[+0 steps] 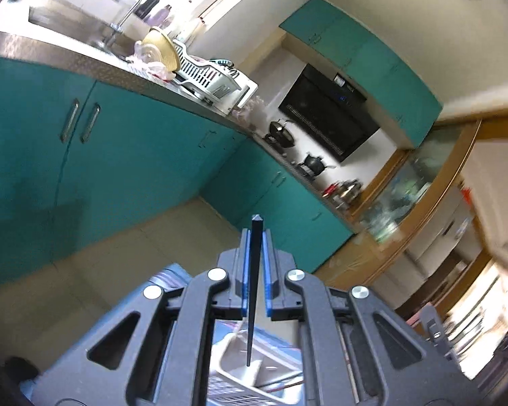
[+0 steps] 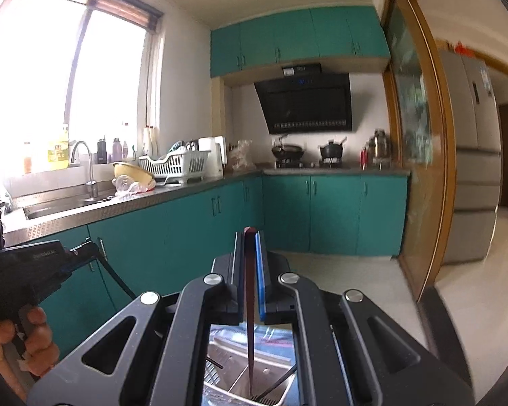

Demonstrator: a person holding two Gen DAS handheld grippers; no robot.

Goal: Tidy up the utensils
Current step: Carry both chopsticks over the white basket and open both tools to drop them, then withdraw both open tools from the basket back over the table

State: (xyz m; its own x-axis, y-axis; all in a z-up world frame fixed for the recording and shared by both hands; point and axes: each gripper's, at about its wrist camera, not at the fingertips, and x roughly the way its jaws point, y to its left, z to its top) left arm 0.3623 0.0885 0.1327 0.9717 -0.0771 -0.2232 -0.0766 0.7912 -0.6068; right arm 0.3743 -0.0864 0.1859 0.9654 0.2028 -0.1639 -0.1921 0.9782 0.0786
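Note:
My left gripper (image 1: 256, 233) is shut on a dark blue-black chopstick (image 1: 254, 287), which hangs point down toward a white compartmented utensil holder (image 1: 233, 362) seen through the gripper frame. My right gripper (image 2: 250, 237) is shut on a dark red chopstick (image 2: 249, 304), its tip down inside a metal utensil basket (image 2: 233, 355) that holds other dark chopsticks (image 2: 277, 382). The left gripper (image 2: 84, 250) with its chopstick (image 2: 118, 280) also shows at the left of the right wrist view, held by a hand (image 2: 20, 341).
Teal cabinets (image 2: 335, 213) run under a steel counter with a sink (image 2: 61, 203), a white dish rack (image 2: 172, 164), a yellow bowl (image 2: 132, 172) and pots on the stove (image 2: 288, 150). A wooden-framed glass door (image 2: 420, 155) and a fridge (image 2: 474, 155) stand at right.

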